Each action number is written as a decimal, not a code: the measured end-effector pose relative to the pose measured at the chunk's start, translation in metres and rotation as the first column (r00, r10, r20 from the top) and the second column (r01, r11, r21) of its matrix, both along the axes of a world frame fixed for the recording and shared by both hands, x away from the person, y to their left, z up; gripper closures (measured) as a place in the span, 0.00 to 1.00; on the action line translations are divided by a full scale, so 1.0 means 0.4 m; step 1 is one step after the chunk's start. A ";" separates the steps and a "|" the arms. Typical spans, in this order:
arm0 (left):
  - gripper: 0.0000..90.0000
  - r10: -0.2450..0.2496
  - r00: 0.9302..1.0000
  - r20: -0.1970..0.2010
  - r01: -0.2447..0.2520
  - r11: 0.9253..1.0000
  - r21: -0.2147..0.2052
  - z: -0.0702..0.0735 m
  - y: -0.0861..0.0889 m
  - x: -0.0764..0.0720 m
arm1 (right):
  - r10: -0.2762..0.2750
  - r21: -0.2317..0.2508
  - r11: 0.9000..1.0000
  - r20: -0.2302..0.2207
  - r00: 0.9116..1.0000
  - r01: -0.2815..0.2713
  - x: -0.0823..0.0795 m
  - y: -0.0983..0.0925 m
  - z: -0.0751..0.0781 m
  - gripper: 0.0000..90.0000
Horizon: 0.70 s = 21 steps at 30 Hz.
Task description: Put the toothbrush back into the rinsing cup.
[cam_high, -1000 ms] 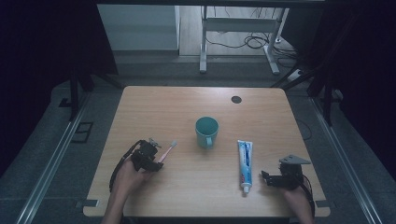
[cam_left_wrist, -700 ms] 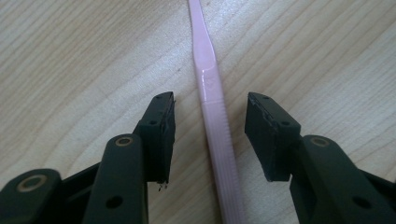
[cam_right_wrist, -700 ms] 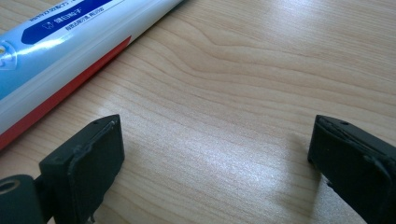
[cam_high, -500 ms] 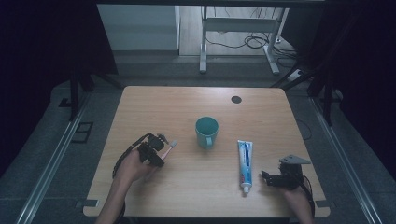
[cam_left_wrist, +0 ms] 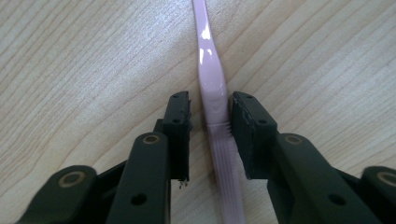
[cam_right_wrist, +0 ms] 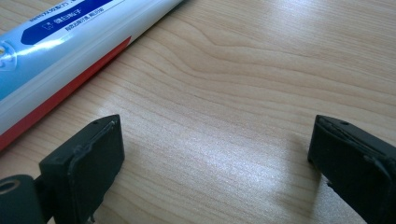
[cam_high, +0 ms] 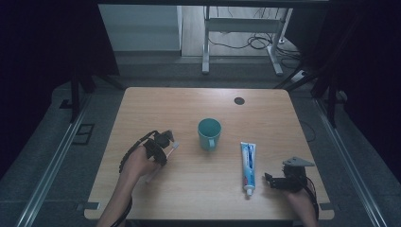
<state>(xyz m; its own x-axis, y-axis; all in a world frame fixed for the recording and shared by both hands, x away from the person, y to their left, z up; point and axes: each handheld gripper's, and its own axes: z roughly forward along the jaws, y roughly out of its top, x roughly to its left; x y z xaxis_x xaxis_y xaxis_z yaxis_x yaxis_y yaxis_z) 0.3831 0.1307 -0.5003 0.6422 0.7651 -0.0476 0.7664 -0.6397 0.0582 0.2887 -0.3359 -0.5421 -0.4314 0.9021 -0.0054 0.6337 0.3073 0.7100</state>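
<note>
Lower left of the high view: the left tongs (cam_left_wrist: 208, 121) straddle a pink toothbrush (cam_left_wrist: 212, 88) lying on the bench (cam_high: 189, 189) — not yet pinched. Lower right, the right tongs (cam_right_wrist: 215, 154) rest spread beside the toothpaste tube (cam_high: 248, 164). A teal cup (cam_high: 209, 133) stands centre — seemingly nothing gathered yet.

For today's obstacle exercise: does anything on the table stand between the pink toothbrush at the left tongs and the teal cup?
Nothing visible does. The toothbrush lies between the jaws of the left tongs, and only bare table shows between it and the cup. The toothpaste tube lies on the cup's other side.
</note>
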 end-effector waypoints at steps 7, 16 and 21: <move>0.86 0.028 0.999 -0.035 -0.028 0.999 0.024 0.000 -0.001 0.018 | 0.000 0.000 1.000 0.000 1.000 0.000 0.000 0.000 0.000 0.04; 0.88 0.019 0.999 -0.038 -0.019 1.000 0.009 0.001 -0.003 0.013 | 0.000 0.000 1.000 0.000 1.000 0.000 0.000 0.000 0.000 0.04; 0.88 0.015 1.000 -0.026 -0.016 1.000 -0.017 0.009 -0.001 0.013 | 0.000 0.000 1.000 0.000 1.000 0.000 0.000 0.000 0.000 0.04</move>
<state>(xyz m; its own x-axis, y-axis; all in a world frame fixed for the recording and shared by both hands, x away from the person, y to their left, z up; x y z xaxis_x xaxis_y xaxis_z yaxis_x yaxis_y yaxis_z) 0.3884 0.1305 -0.4969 0.6286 0.7739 -0.0769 0.7776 -0.6268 0.0490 0.2887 -0.3359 -0.5421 -0.4317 0.9020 -0.0056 0.6336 0.3076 0.7099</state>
